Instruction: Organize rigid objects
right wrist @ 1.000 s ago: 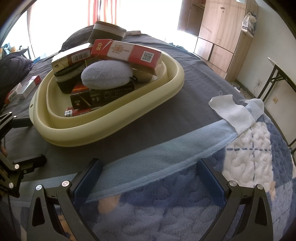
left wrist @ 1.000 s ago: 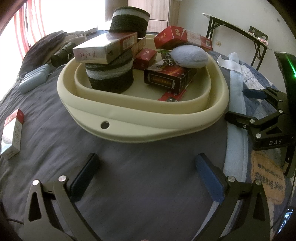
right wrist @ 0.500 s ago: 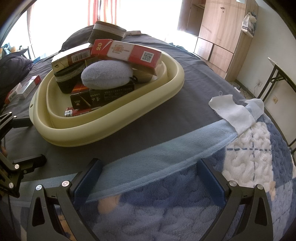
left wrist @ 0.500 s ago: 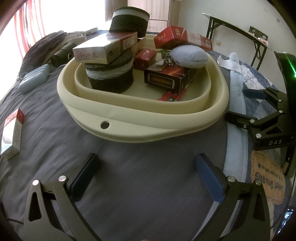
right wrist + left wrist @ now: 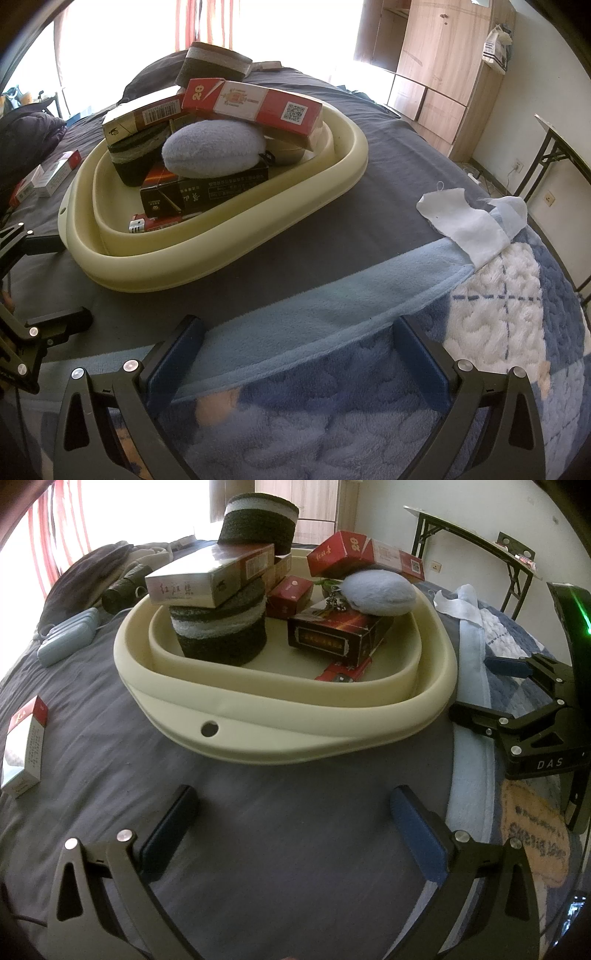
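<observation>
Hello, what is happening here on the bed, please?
A person is tidying rigid items into a cream basin on the bed. It already holds cigarette cartons, a dark woven basket and a blue plush pouch. Both the left gripper and the right gripper are open and empty, resting low over the bedding. A small cigarette pack lies outside the basin, on the left.

"DAS" is showing in white on the right gripper (image 5: 517, 705) at right frame edge; "20" is showing on the red carton (image 5: 255, 105), upper centre.
</observation>
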`<move>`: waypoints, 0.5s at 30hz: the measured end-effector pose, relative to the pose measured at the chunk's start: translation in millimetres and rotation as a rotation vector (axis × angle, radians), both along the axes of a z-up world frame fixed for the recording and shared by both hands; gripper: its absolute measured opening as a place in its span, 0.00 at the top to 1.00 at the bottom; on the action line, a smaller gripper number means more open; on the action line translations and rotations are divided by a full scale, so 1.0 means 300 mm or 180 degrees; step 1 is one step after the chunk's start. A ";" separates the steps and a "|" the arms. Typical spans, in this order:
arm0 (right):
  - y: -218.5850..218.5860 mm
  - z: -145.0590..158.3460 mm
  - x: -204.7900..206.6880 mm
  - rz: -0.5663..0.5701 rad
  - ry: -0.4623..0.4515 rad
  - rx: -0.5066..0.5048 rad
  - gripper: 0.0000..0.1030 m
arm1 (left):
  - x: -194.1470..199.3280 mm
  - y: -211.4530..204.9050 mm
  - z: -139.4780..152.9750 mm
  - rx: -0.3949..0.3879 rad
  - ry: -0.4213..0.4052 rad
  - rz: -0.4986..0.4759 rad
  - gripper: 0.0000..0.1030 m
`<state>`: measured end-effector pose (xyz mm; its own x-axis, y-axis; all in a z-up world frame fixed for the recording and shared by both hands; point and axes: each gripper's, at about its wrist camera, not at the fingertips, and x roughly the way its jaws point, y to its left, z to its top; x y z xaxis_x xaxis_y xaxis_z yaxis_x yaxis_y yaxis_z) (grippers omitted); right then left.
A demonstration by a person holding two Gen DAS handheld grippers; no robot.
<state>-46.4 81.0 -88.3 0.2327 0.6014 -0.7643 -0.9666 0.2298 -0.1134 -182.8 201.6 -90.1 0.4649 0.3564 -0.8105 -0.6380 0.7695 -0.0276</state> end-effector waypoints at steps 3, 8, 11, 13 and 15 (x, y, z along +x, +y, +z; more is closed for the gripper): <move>-0.005 0.002 -0.001 -0.0001 0.0000 0.0000 0.00 | 0.000 0.000 0.000 -0.0001 0.0000 0.0000 0.00; -0.005 0.002 -0.001 -0.0001 -0.0001 0.0000 0.00 | 0.000 0.000 0.000 -0.0001 0.0000 0.0000 0.00; -0.005 0.002 -0.001 -0.0001 0.0000 0.0000 0.00 | 0.000 0.000 0.000 -0.0001 0.0000 0.0000 0.00; -0.003 0.001 0.000 -0.0001 0.0000 0.0000 0.00 | 0.000 0.000 0.000 -0.0001 0.0000 0.0000 0.00; 0.001 0.000 0.000 -0.0001 0.0001 0.0000 0.00 | 0.000 0.000 0.000 0.0000 0.0000 0.0000 0.00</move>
<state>-46.3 81.2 -88.3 0.2326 0.6014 -0.7643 -0.9666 0.2300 -0.1132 -182.8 201.6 -90.1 0.4649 0.3564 -0.8105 -0.6380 0.7695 -0.0276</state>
